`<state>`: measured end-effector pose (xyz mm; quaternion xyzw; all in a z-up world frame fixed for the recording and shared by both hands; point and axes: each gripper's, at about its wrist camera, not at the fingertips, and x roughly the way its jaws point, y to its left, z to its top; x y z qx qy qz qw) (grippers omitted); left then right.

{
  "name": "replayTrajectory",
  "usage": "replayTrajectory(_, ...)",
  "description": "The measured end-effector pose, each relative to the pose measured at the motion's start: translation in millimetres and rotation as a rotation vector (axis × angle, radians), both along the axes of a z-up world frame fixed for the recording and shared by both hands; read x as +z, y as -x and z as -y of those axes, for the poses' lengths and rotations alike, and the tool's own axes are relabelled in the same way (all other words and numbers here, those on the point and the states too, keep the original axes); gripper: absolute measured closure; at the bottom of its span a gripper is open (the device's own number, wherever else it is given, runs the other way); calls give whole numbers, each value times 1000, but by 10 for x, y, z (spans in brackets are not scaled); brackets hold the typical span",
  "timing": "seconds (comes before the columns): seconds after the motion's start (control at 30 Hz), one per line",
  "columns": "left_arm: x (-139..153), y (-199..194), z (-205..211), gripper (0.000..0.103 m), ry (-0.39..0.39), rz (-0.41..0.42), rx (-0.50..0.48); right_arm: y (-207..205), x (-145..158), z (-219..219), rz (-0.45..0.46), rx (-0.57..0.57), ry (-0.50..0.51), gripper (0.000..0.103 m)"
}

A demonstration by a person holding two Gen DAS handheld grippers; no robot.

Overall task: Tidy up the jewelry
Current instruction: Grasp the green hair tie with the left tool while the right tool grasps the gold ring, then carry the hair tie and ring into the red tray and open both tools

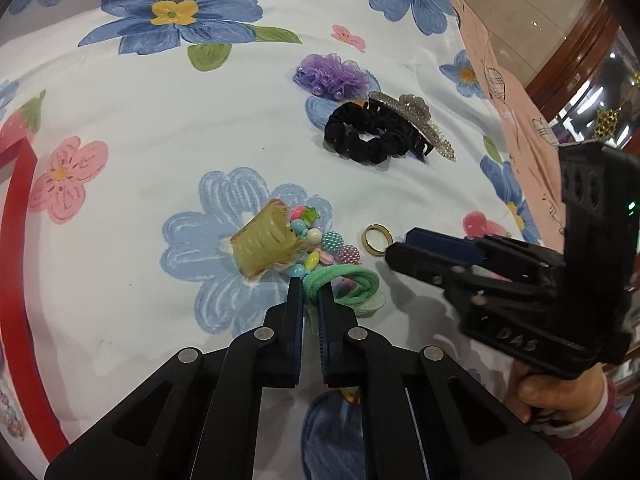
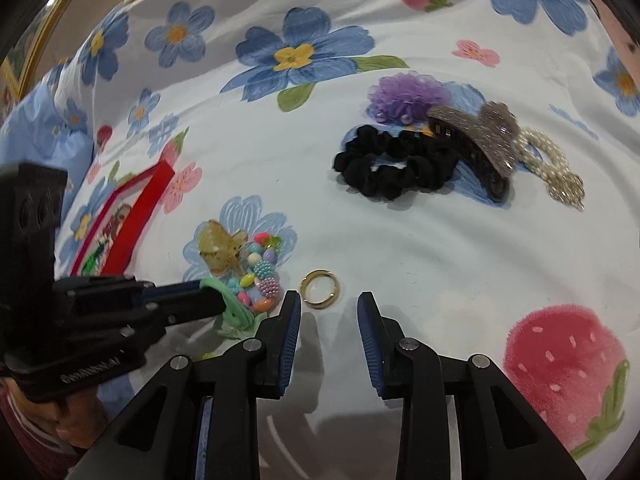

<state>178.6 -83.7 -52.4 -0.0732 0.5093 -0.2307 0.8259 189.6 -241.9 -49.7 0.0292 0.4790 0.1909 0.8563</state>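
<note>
Step in hand looks like the pick-up: left gripper point(image 1: 310, 286) is pinched narrow on the green hair tie point(image 1: 352, 280) lying on the flowered cloth point(image 1: 160, 128), right gripper point(image 2: 329, 300) stands wide and empty just short of the gold ring point(image 2: 319, 283). Next move likely calls for lifting the tie clear of the bead bunch point(image 1: 320, 240) toward the red box point(image 2: 132, 216). Count: one box, one black scrunchie point(image 2: 394, 166), one glitter claw clip point(image 2: 486, 136), one purple flower clip point(image 2: 404, 94), one amber clip point(image 1: 266, 242), one pearl piece point(image 2: 548, 160), one ring.
</note>
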Motion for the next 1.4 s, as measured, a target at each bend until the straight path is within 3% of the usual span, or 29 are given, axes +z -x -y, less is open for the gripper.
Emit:
replayTrajectory(0.17,70,89,-171,98,22,5,22,-50,-91,-148,15,20,53,71)
replayTrajectory(0.33,162,184,-378,98,57,10,62,-78,-101,-157,35,1,74,80)
replayTrajectory(0.67,383,428,-758,98,90,50,143,133,174,-174,70,6,-15,80)
replayTrajectory(1.4,418,1098,-2066,98,119,57,437,605,424,-1338,69,268,-130,80)
